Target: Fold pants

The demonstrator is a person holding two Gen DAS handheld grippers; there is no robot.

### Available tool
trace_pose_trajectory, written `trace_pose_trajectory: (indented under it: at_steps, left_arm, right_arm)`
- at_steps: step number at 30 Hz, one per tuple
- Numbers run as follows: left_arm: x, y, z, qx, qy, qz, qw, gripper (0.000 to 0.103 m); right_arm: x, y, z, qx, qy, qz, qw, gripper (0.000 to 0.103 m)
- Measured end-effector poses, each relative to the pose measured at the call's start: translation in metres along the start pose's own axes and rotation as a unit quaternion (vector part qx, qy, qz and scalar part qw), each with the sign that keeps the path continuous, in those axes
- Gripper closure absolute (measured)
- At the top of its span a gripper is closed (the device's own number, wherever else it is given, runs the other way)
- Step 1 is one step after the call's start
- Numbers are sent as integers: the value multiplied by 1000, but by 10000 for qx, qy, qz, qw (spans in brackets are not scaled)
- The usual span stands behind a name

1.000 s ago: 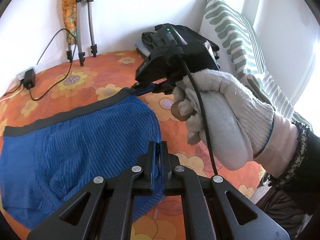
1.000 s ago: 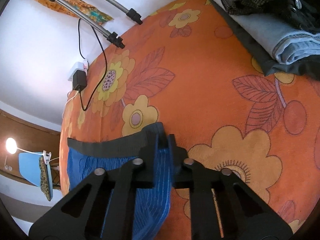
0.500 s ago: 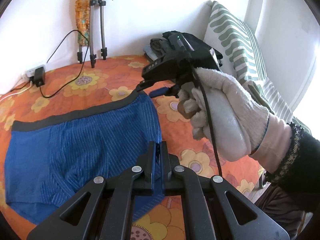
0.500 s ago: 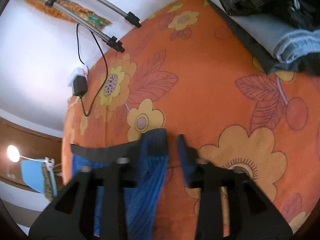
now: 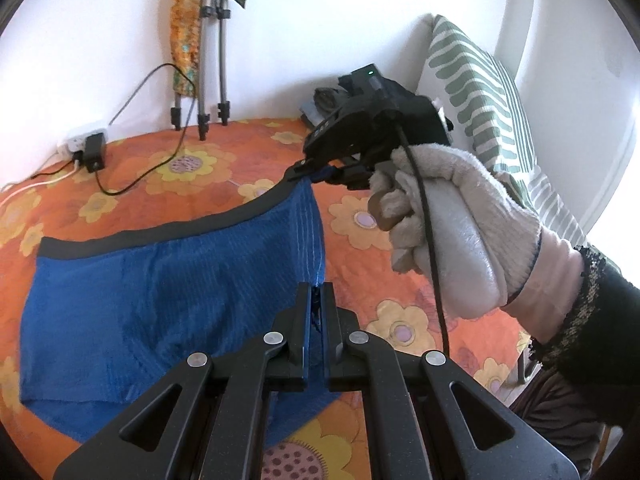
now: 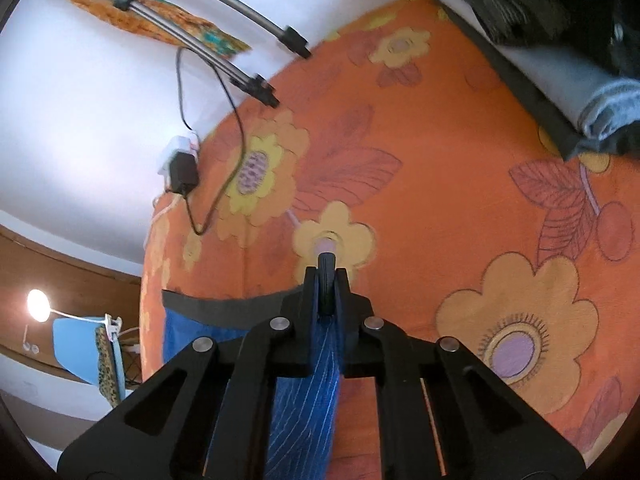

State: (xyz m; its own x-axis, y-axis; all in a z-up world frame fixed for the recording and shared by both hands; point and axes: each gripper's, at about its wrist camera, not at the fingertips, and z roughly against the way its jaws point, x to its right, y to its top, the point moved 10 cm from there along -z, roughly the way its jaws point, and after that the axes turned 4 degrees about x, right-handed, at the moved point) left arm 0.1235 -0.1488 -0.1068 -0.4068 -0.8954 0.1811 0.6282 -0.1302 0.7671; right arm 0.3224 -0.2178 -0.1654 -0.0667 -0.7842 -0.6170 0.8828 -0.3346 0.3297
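Note:
Blue ribbed shorts (image 5: pixel 160 300) with a black waistband (image 5: pixel 168 234) lie on an orange flowered bedspread (image 5: pixel 224 176). My left gripper (image 5: pixel 316 292) is shut on the right side edge of the shorts, near the hem. My right gripper (image 5: pixel 308 168), held in a white-gloved hand (image 5: pixel 452 228), is shut on the waistband's right corner and lifts it. In the right wrist view the right gripper (image 6: pixel 327 280) pinches the waistband end, with blue cloth (image 6: pixel 308 392) running back between the fingers.
A stack of folded dark clothes (image 6: pixel 560 40) sits at the bed's far right corner beside a green-striped pillow (image 5: pixel 480 92). Tripod legs (image 5: pixel 200 80) stand at the wall. A charger and black cable (image 5: pixel 96 148) lie on the bedspread's far left.
The right gripper opened briefly, then shut again on the waistband corner. Both grippers have lifted the right edge of the shorts, pulling it taut.

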Motion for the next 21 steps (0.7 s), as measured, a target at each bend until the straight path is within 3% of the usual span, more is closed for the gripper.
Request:
trace_pose_trajectory:
  at_steps: [4,8,21]
  left_arm:
    - [-14,0,16,99,28,127,9999,100]
    - [-34,-1,38,219,142,205,9994,100]
    - [-126,-33,93,468,507,1035,9922,100]
  right_arm:
    - [-26,3,12,182,-9,107,9998,96]
    - [-72,-7,16,312,-124,672,9972,96]
    - [-195,-53,-38,88,-565,1601,9854,96]
